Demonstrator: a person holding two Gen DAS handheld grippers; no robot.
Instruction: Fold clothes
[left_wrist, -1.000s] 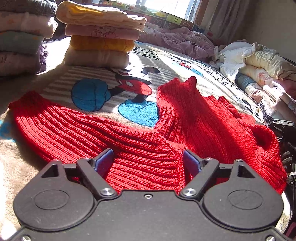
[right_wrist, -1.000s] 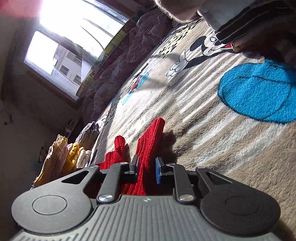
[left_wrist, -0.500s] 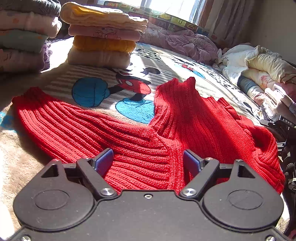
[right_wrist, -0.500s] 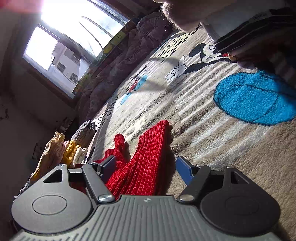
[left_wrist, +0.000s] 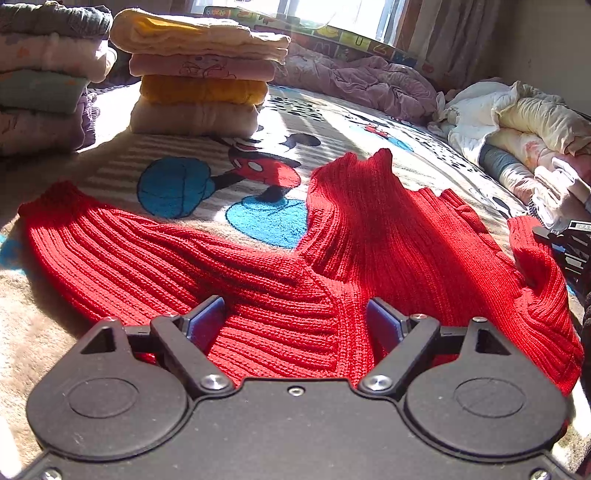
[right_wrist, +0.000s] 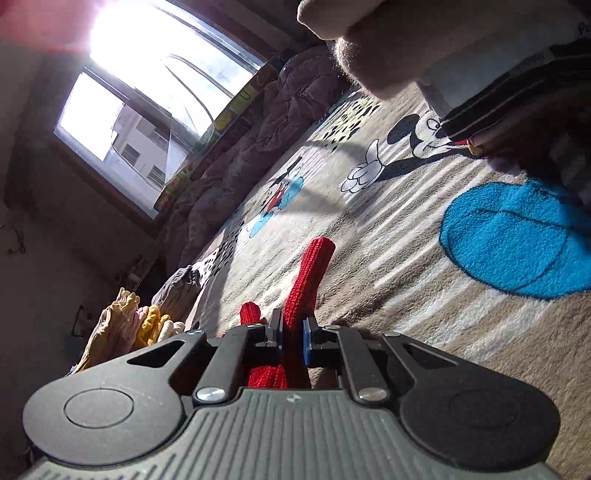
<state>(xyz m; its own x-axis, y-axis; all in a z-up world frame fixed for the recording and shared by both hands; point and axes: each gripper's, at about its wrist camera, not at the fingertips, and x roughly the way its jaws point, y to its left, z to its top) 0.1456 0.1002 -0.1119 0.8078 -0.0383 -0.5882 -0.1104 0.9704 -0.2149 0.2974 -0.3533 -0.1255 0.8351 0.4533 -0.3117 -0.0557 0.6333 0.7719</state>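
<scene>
Ribbed red knit sweater (left_wrist: 258, 266) lies sleeves outspread ahead of the wide-open, empty left tool (left_wrist: 295, 321); right tool (right_wrist: 293, 338), just closed, pinches its sleeve.

The left gripper (left_wrist: 295, 319) hovers with jaws wide apart over the near edge of a red ribbed knit sweater (left_wrist: 332, 258) spread on a cartoon-mouse blanket (left_wrist: 332, 136). Ahead to its left stands a stack of folded clothes (left_wrist: 199, 77); far right, a heap of unfolded laundry (left_wrist: 517, 133).
</scene>
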